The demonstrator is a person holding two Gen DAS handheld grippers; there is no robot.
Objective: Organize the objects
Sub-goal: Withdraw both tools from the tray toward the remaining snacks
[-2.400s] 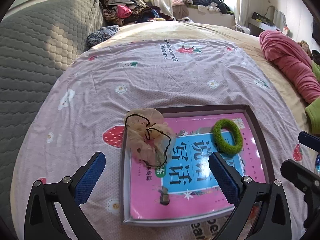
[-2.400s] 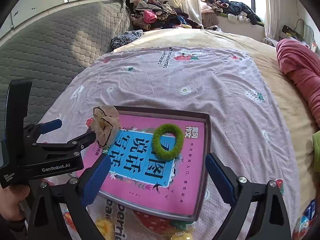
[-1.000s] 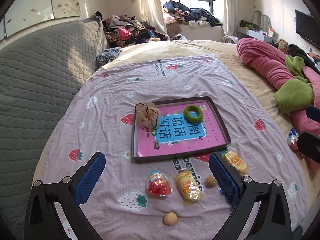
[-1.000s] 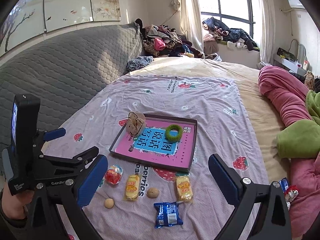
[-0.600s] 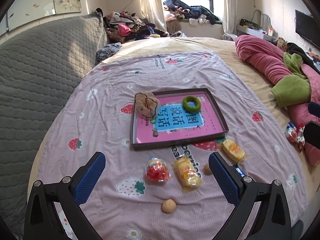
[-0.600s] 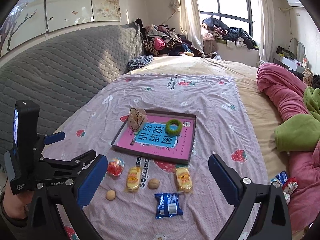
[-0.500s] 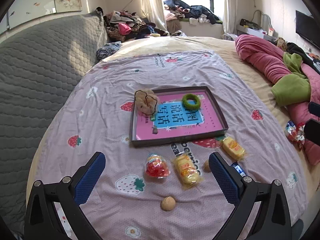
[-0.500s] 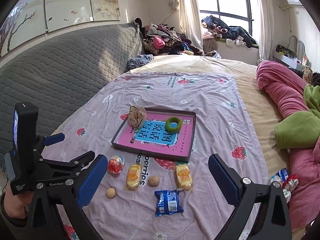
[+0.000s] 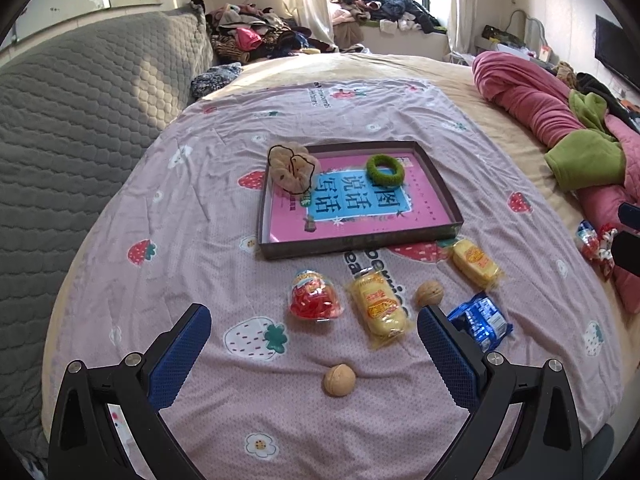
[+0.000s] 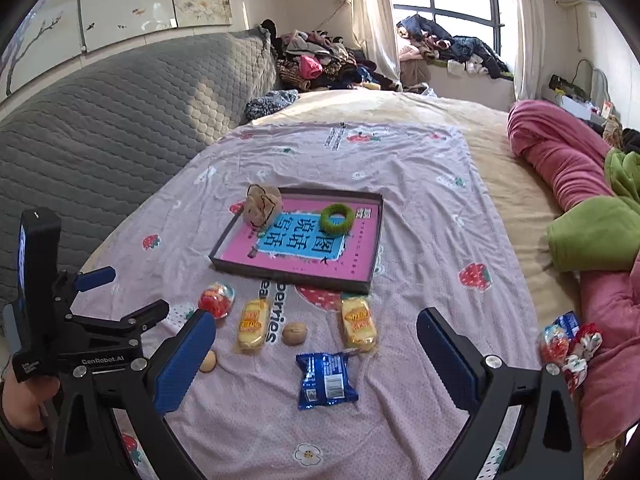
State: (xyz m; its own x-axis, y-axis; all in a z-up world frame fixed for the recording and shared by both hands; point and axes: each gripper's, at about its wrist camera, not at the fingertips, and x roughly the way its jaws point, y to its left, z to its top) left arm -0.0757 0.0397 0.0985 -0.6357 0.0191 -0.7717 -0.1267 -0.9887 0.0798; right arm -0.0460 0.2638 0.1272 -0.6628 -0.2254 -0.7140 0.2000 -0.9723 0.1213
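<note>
A dark-rimmed tray [image 9: 352,243] [image 10: 280,272] with a pink and blue printed base lies on the bed. In it sit a beige scrunchie [image 9: 291,167] [image 10: 262,203] and a green scrunchie [image 9: 385,168] [image 10: 338,218]. In front of the tray lie a red snack cup [image 9: 316,298] [image 10: 216,299], two yellow cake packets [image 9: 378,306] [image 9: 475,259], two walnuts [image 9: 339,379] [image 9: 429,293] and a blue packet [image 9: 480,320] [image 10: 326,374]. My left gripper [image 9: 314,354] and right gripper [image 10: 316,354] both hang open and empty above these snacks.
The pink strawberry-print sheet [image 9: 192,208] covers a beige bed. A grey quilted headboard [image 9: 72,112] rises on the left. Pink and green blankets [image 9: 568,136] are bunched on the right, with candy wrappers [image 10: 568,344] beside them. Clothes [image 10: 320,60] are piled at the far end.
Both grippers have pulled back and up from the tray, so the snacks in front of it have come into view. The scrunchies stay in the tray.
</note>
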